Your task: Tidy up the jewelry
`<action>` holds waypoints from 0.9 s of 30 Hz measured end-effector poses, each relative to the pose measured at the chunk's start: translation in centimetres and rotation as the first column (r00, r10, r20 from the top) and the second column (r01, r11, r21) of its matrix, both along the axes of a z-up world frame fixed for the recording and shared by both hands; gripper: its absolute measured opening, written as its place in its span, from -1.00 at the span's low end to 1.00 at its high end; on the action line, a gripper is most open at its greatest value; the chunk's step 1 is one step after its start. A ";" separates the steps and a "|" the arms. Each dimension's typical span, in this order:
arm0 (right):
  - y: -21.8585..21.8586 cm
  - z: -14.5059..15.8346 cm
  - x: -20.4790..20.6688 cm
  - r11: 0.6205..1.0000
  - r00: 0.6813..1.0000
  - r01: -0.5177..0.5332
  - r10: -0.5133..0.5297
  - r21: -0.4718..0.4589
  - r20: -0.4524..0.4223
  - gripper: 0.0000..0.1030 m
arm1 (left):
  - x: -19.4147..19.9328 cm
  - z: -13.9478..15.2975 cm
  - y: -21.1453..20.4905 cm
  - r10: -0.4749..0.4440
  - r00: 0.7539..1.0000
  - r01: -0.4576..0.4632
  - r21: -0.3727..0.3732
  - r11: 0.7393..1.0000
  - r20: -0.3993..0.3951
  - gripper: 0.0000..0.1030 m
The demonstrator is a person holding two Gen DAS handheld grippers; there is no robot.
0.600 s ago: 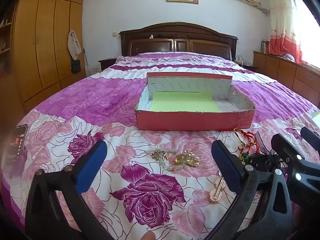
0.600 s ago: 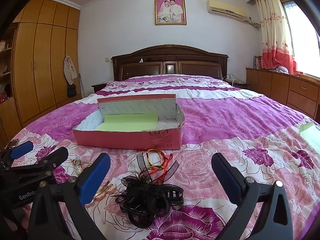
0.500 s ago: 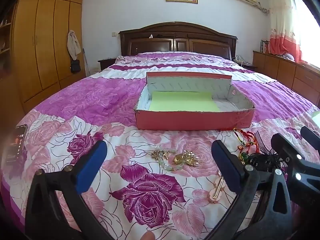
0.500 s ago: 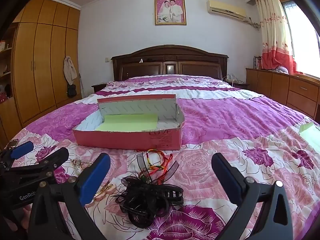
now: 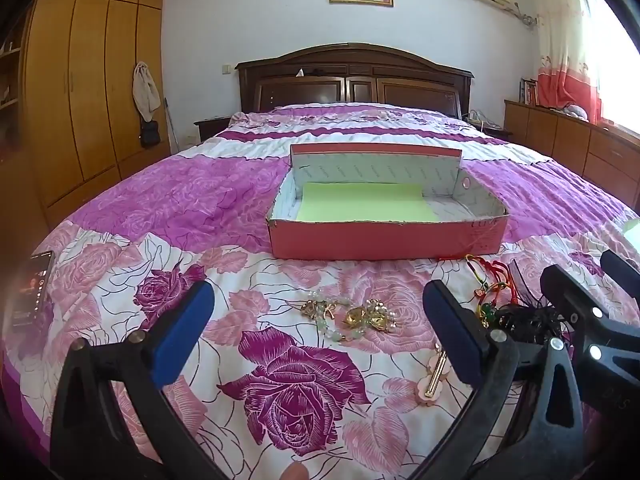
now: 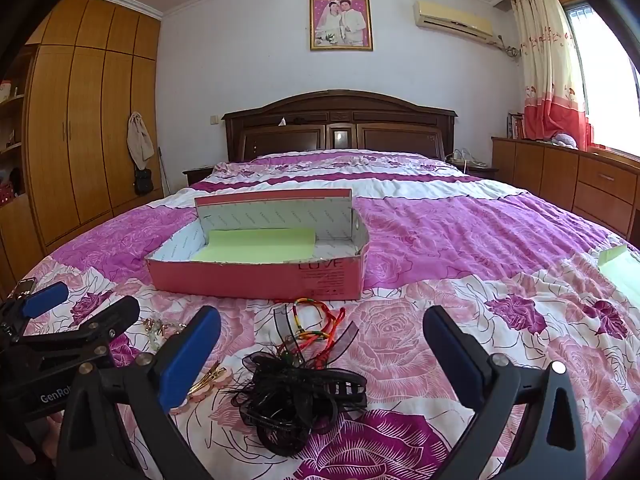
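A pink cardboard box (image 5: pixel 384 240) with a green sheet inside stands open on the bed; it also shows in the right wrist view (image 6: pixel 256 280). In front of it lie gold and bead jewelry (image 5: pixel 348 316), a pink hair clip (image 5: pixel 434 376), a red braided cord (image 6: pixel 316 320) and a black hair accessory (image 6: pixel 296 396). My left gripper (image 5: pixel 316 332) is open and empty, low over the bedspread just short of the gold jewelry. My right gripper (image 6: pixel 320 356) is open and empty, with the black accessory between its fingers' line.
A phone (image 5: pixel 34 292) lies at the bed's left edge. A green sheet (image 6: pixel 620 268) lies at the right edge. A wooden wardrobe (image 5: pixel 80 92) stands left, a headboard (image 5: pixel 352 76) behind, and drawers (image 6: pixel 580 188) right.
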State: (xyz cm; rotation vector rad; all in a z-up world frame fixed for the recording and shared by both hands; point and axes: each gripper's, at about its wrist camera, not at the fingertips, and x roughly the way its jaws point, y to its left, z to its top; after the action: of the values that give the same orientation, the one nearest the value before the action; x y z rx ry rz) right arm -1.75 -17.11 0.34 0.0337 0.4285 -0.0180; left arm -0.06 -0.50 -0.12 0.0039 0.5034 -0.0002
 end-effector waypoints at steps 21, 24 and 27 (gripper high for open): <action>0.0 0.0 0.0 1.000 1.000 0.000 0.000 -0.001 -0.001 1.00 | 0.1 0.1 -0.2 -0.002 1.000 0.002 0.003 1.000 0.003 0.89; 0.0 0.1 0.0 1.000 1.000 0.001 -0.001 0.000 -0.002 1.00 | 0.1 0.1 -0.2 -0.003 1.000 0.003 0.003 1.000 0.003 0.89; 0.0 0.0 0.0 1.000 1.000 0.000 0.000 0.000 -0.001 1.00 | 0.1 0.1 -0.2 -0.003 1.000 0.002 0.004 1.000 0.003 0.89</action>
State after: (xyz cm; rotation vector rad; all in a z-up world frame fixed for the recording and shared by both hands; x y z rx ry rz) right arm -1.79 -17.16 0.38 0.0333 0.4300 -0.0183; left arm 0.01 -0.73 -0.03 0.0083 0.5000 -0.0017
